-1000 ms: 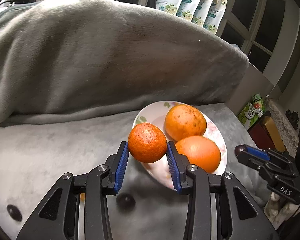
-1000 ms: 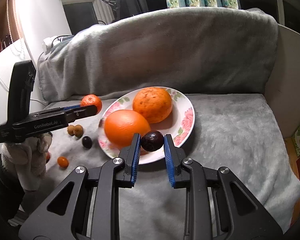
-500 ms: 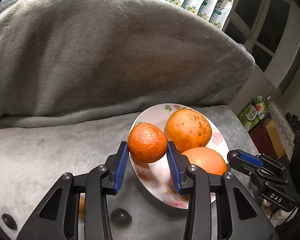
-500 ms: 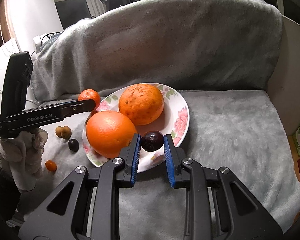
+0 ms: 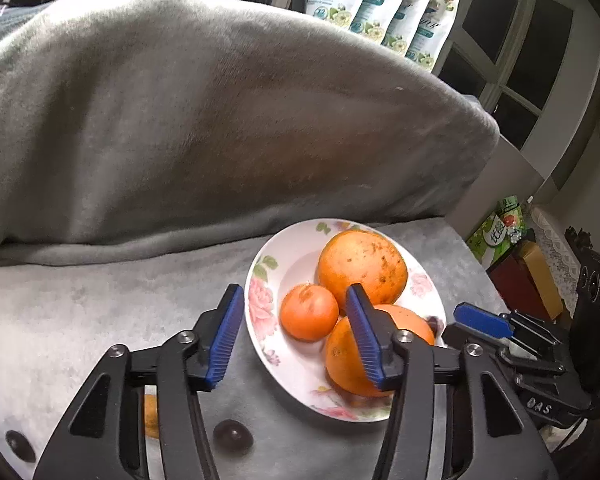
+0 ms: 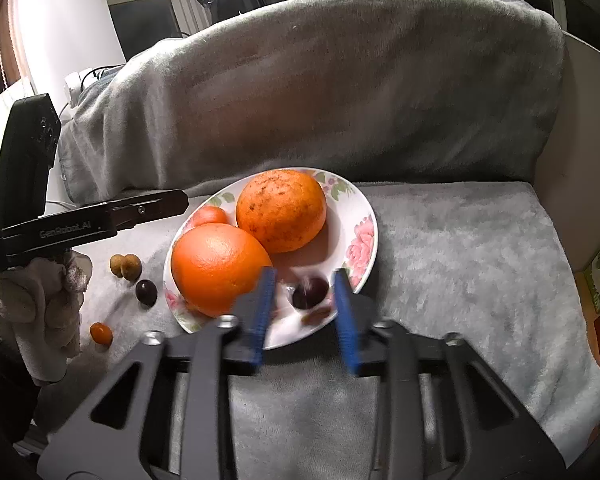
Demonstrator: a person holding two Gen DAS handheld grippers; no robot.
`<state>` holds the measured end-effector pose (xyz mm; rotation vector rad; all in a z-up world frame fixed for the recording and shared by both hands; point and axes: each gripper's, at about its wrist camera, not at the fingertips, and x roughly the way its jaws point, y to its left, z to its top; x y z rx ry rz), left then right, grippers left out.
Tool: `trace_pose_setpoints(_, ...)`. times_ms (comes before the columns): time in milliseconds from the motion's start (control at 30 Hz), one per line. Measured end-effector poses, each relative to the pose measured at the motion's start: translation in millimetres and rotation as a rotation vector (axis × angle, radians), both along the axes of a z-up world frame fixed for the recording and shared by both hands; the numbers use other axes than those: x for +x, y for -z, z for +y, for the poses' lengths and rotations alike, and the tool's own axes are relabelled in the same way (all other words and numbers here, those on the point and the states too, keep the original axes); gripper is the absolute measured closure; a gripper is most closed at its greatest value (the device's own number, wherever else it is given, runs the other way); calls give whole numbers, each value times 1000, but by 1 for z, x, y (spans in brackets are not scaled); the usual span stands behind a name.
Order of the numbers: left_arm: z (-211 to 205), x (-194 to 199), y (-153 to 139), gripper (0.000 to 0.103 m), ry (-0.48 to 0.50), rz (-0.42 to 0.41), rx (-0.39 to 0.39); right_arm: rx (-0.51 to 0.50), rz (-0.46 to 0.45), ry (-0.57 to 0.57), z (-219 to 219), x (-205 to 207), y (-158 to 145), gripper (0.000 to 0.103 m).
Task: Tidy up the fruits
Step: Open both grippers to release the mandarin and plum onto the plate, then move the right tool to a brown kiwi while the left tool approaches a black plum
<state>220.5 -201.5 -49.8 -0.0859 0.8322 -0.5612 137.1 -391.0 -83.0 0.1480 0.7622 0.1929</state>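
The left gripper (image 5: 294, 336) has just been opening its jaws; the small tangerine (image 5: 309, 312) sits free between them on the floral plate (image 5: 260, 280). The right gripper (image 6: 304, 316) has likewise been spreading its jaws, and the dark plum (image 6: 310, 292) lies loose between them on the plate's near rim.
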Motion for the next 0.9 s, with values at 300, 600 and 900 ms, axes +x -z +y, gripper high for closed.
trace_pose_setpoints(300, 1, -4, -8, 25, -12, -21, -16, 8, -75, 33, -3, -11, -14, 14)
trace_pose_setpoints(600, 0, -14, -17, 24, -15, -48, 2, -15, -94, 48, 1, -17, -18, 7)
trace_pose_setpoints(900, 14, -27, -36, 24, -31, -98, -3, -2, -135, 61, 5, -32, -32, 7)
